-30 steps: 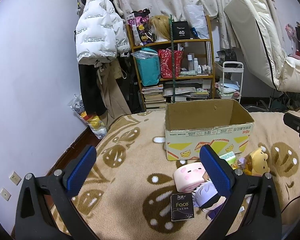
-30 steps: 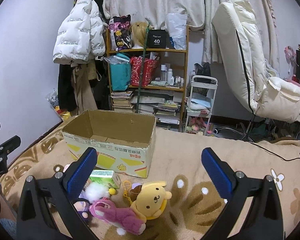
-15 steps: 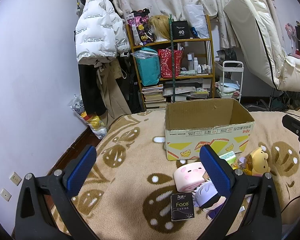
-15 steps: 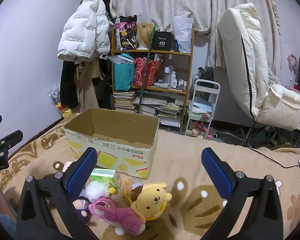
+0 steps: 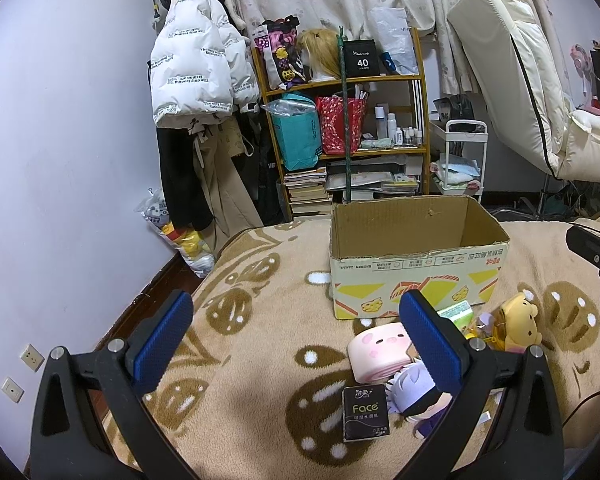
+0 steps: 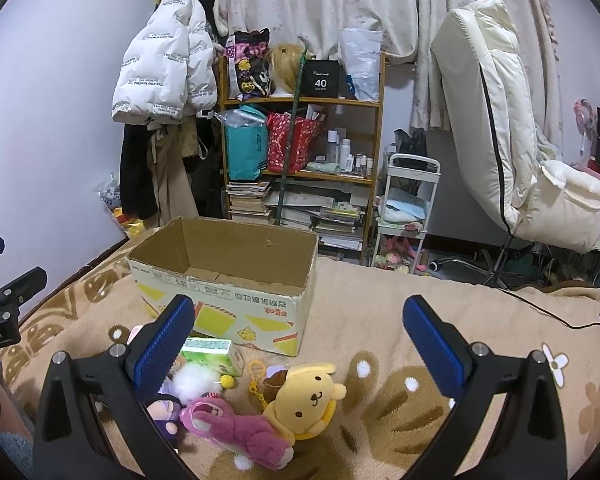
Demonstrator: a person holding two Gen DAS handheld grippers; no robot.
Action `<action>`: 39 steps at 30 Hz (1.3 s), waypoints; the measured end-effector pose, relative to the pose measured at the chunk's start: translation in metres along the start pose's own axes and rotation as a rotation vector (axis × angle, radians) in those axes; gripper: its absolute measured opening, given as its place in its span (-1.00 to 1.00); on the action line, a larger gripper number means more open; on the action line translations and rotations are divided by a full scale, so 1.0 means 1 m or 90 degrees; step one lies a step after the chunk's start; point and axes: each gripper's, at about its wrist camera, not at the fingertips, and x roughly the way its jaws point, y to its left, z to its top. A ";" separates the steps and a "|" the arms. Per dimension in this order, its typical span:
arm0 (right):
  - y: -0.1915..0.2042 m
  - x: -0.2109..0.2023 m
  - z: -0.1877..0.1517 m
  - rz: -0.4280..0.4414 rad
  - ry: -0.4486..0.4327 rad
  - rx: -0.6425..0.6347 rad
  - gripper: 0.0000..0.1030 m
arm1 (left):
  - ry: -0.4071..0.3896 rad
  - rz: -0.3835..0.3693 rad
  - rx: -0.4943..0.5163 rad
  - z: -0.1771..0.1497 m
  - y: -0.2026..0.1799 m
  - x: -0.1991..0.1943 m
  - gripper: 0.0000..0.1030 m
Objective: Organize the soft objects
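Observation:
An empty open cardboard box (image 5: 416,256) (image 6: 224,276) stands on the patterned blanket. In front of it lie a pink roll plush (image 5: 376,354), a white-haired doll (image 5: 414,392), a black Face tissue pack (image 5: 366,412), a green tissue pack (image 6: 208,350), a yellow dog plush (image 6: 308,398) (image 5: 518,320) and a magenta bear plush (image 6: 236,428). My left gripper (image 5: 296,344) is open and empty, above the blanket left of the toys. My right gripper (image 6: 300,340) is open and empty, above the yellow dog plush.
The blanket (image 5: 260,360) covers a bed whose left edge drops to the floor by the wall. Behind the box stand a cluttered wooden shelf (image 5: 348,132), a white trolley (image 6: 404,208), hanging coats (image 5: 196,80) and a white chair (image 6: 520,140).
The right wrist view has lifted and drawn back slightly, so the box sits lower in frame. The left gripper has barely moved. Both stay open.

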 end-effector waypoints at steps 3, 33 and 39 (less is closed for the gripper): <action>0.001 -0.001 -0.001 0.001 -0.001 0.001 1.00 | 0.000 0.000 0.000 0.000 0.000 0.000 0.97; 0.002 0.016 -0.011 0.035 0.074 0.013 1.00 | 0.092 0.008 -0.004 -0.015 0.001 0.029 0.97; 0.000 0.036 -0.011 0.053 0.129 0.021 1.00 | 0.189 -0.029 -0.040 -0.018 0.003 0.056 0.97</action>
